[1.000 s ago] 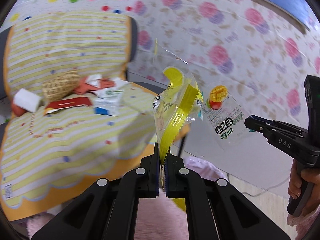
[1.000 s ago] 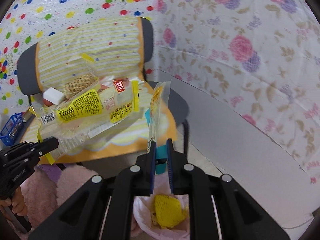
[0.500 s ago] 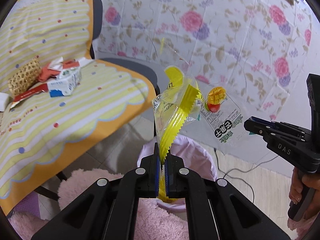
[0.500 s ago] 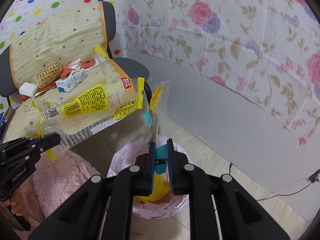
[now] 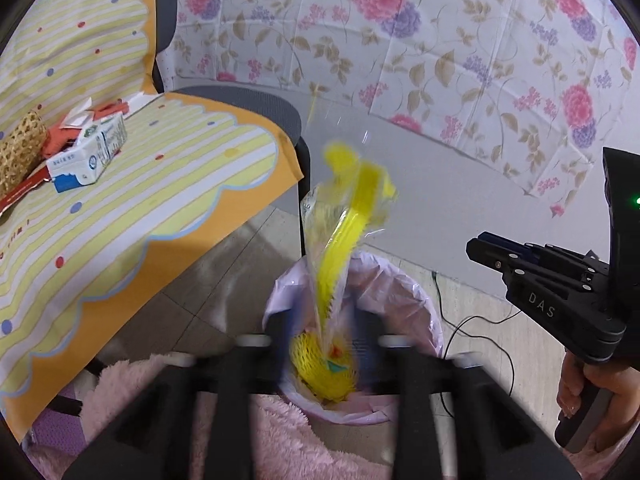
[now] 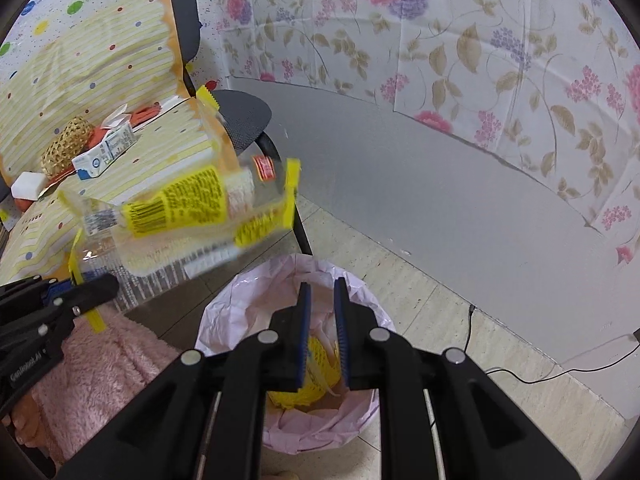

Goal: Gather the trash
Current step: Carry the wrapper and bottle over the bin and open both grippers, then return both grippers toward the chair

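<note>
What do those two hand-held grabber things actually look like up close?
Both are matte black plastic. The right gripper has two flat fingers lined with blue pads, silver round bolts on its arms, white "DAS" lettering and a green light. The left gripper has similar silver bolts and white lettering. Bare hands hold the handles.

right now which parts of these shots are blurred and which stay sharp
Left wrist view: the left gripper's fingers and the yellow wrapper are motion-smeared; the milk carton is sharp. Right wrist view: the wrapper is blurred, the right gripper crisp; fisheye bends the wall edges.
</note>
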### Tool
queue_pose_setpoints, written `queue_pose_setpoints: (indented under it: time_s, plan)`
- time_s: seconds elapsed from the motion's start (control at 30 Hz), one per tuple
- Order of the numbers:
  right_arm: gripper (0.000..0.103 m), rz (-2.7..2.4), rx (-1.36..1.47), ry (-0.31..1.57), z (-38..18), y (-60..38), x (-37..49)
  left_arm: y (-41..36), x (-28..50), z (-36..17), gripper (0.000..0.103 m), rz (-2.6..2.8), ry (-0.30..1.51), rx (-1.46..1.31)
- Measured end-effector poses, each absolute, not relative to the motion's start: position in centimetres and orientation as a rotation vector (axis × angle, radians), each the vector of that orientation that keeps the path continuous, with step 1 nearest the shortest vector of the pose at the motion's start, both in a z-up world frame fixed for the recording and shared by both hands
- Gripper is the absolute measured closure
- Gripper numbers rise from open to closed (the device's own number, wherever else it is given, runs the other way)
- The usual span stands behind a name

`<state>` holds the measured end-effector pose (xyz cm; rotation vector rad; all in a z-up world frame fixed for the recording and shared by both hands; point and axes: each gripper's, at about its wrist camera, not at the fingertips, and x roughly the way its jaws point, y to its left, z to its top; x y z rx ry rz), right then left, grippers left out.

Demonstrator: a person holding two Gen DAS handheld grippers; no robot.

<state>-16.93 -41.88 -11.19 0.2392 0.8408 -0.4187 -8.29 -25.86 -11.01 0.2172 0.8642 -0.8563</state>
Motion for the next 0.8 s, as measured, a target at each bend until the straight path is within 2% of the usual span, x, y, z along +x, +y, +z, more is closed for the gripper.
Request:
queue_pose_setpoints:
  time_s: [0.03,0.37,0.7,0.8]
  plan:
    - [0.090,-0.412,0.253,0.842,-11.2,-42.0,-16.9,-25.8,-8.3,-11.0,0.039,-0.852,0.858,0.214]
    - [0.082,-0.401,0.250,0.788,-8.6,-42.1,-17.1,-21.8,-8.1,-9.3,0.038,-0.772,0.814,0.179]
    - [0.074,-0.248,0.189,0.727,-5.1,-37.6,-15.6,-15.8,-7.6,-6.2,0.038,-0.625,0.731,0.109]
    - [0.062,-0.197,0.161,0.708,-4.1,-36.0,-14.4,-13.9,-7.2,-5.3,0.038,-0.568,0.710,0.094]
